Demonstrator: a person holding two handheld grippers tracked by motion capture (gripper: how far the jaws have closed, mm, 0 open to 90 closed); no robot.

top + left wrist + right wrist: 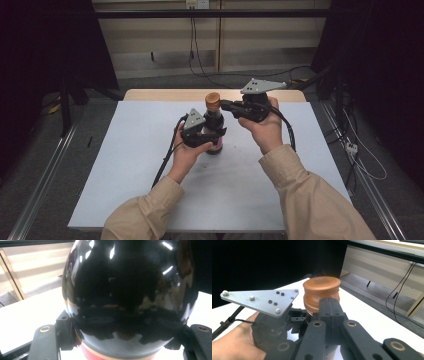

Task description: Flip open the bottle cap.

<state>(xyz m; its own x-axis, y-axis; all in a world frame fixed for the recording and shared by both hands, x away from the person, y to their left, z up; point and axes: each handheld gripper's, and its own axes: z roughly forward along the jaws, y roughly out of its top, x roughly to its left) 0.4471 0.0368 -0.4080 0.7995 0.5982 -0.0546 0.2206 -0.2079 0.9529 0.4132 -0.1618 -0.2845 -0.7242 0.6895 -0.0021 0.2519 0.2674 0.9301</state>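
Observation:
A dark glossy bottle point(214, 122) with an orange-brown cap point(213, 98) stands upright on the white mat point(140, 190). My left gripper point(214, 136) is shut on the bottle's lower body, above its red label. In the left gripper view the black bottle point(125, 285) sits pressed between the two jaws of that gripper point(120, 338). My right gripper point(226, 105) reaches in from the right, its jaws together, with the tips against the bottle's neck just below the cap. In the right gripper view the shut right gripper point(329, 311) sits in front of the cap point(321, 287). The left gripper's grey plate point(262, 300) lies to the left.
The mat covers a wooden table whose far edge point(165, 94) shows behind the bottle. Black cables point(167, 160) trail from both grippers across the mat. Metal rails point(45, 185) run along the floor on either side. Wall cables point(195, 55) hang beyond the table.

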